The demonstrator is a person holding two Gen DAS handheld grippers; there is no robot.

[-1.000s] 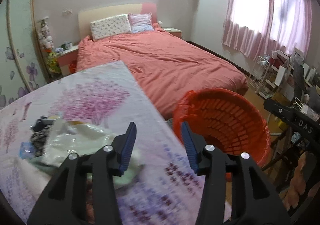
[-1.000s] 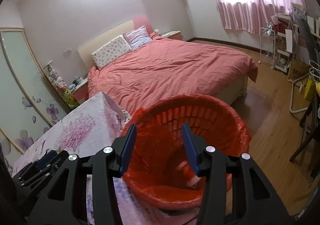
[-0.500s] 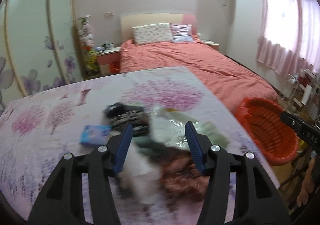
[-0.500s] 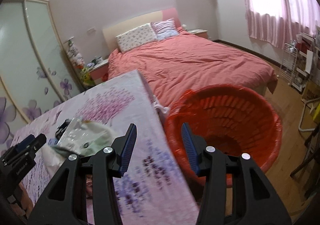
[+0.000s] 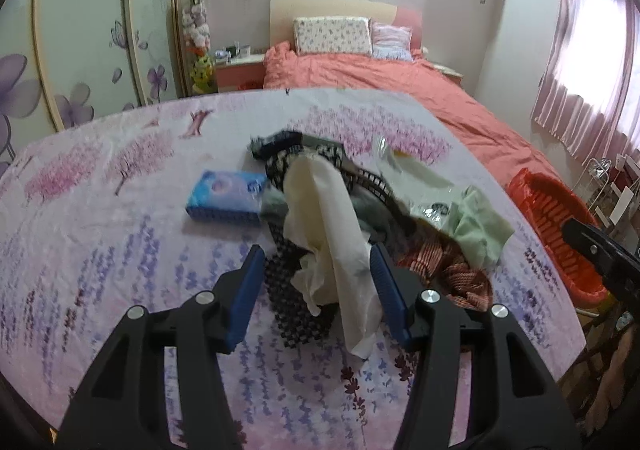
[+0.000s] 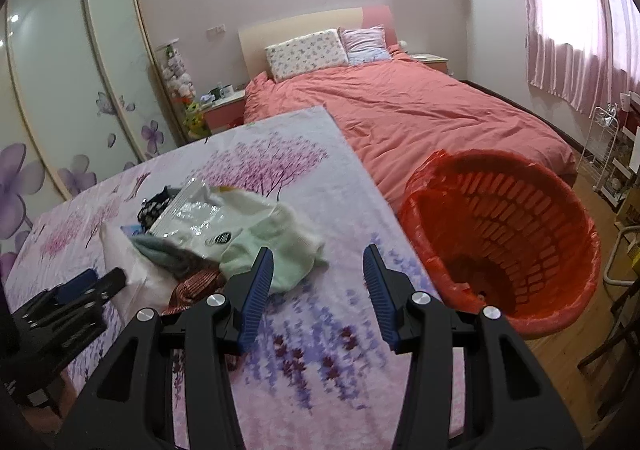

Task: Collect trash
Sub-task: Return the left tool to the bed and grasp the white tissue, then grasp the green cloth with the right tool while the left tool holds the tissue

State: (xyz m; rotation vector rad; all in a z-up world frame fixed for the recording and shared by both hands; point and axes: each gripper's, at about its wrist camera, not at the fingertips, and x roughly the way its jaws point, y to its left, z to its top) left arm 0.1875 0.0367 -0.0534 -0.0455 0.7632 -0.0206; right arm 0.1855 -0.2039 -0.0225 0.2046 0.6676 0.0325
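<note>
A pile of trash and cloth lies on the flowered table (image 5: 120,242): a crumpled white tissue (image 5: 332,234), a clear plastic bag (image 6: 192,214), a pale green cloth (image 6: 276,246), a red-brown woven piece (image 5: 444,270) and black patterned items (image 5: 288,154). My left gripper (image 5: 316,290) is open, its jaws either side of the tissue's near end. My right gripper (image 6: 316,290) is open and empty above the table, just right of the green cloth. A red basket (image 6: 504,238) lined with a red bag stands off the table's right edge, with small scraps at its bottom.
A blue tissue pack (image 5: 228,198) lies left of the pile. A bed with a coral cover (image 6: 420,118) stands beyond the table. Wardrobe doors (image 5: 80,38) line the left wall. A wire rack (image 6: 612,154) and chair legs (image 6: 616,342) stand at right.
Both grippers have swung left, away from the basket and toward the pile. The left gripper has moved in close over the white tissue. Both stay open.
</note>
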